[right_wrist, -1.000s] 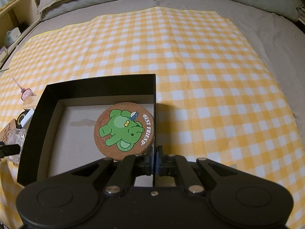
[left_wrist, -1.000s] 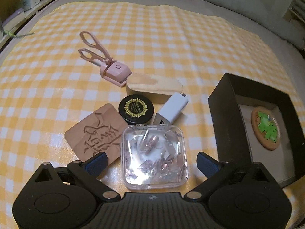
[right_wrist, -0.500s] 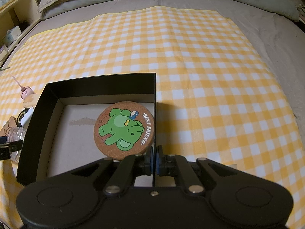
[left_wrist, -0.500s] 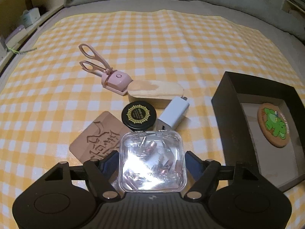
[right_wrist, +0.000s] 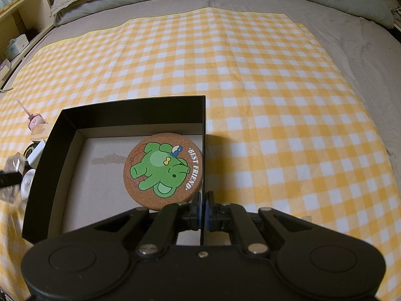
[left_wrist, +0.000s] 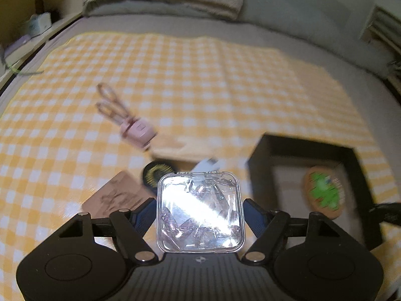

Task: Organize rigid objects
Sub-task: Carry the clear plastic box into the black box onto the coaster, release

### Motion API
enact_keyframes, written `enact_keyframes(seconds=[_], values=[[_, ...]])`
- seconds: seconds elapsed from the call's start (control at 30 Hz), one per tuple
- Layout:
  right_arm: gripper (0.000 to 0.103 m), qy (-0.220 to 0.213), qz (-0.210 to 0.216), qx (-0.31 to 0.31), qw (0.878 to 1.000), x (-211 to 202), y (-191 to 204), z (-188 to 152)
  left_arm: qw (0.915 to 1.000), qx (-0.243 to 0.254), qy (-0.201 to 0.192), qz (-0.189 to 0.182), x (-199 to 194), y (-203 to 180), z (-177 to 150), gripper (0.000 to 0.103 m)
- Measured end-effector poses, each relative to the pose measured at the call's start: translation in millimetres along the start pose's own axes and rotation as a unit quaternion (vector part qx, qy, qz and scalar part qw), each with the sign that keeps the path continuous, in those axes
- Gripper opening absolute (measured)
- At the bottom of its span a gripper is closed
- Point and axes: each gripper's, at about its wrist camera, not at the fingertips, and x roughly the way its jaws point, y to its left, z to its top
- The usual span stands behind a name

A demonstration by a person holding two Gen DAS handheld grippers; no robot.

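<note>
On the bed, over the yellow checked cloth (right_wrist: 250, 80), the black cardboard box (right_wrist: 50, 165) is being used as the collecting place, and one rigid item, the round cork coaster with the green elephant (right_wrist: 163, 170), is already lying on its floor against the right wall. That right wall is being pinched by the right gripper (right_wrist: 202, 210), whose pads are closed on the thin edge so that the box is being steadied. Beside the box, the clear plastic case of small clips (left_wrist: 200, 210) is being carried by the left gripper (left_wrist: 200, 213); its jaws have just been closing, and the case is now being clamped between the blue pads at a middling width. The step in hand is judged to be the transfer of this case to the box. A sideways carry over the near wall and a level set-down on the bare floor beside the coaster are called for next. Both grippers are being pointed steeply downward. The pink scissor-handled tool (left_wrist: 135, 128), wooden plaque (left_wrist: 117, 195), white charger (left_wrist: 205, 164) and black tin (left_wrist: 156, 173) are still being left on the cloth.
</note>
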Motion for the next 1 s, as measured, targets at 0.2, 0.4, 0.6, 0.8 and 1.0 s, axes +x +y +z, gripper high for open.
enact_keyframes(seconds=[0.2, 0.4, 0.6, 0.8, 1.0], values=[[0.004, -0.003, 0.007, 0.001, 1.0, -0.9, -1.3, -1.5, 0.9986, 0.012, -0.009, -0.051, -12.2, -40.9, 12.1, 0.075], [0.005, -0.007, 0.021, 0.004, 1.0, -7.4, -6.2, -6.3, 0.9948, 0.03, 0.003, -0.097, -7.7, -88.3, 19.3, 0.075], [0.005, -0.014, 0.023, 0.001, 1.0, -17.6, -5.6, -12.6, 0.9915, 0.028, 0.028, -0.124, 14.4, -124.1, 21.5, 0.075], [0.005, -0.017, 0.021, -0.007, 1.0, -20.2, -4.0, -14.0, 0.9897, 0.023, 0.061, -0.128, 51.1, -145.1, 24.5, 0.075], [0.005, -0.017, 0.024, -0.007, 1.0, -20.1, -5.1, -14.2, 0.9901, 0.019, 0.06, -0.126, 75.5, -154.8, 30.7, 0.076]])
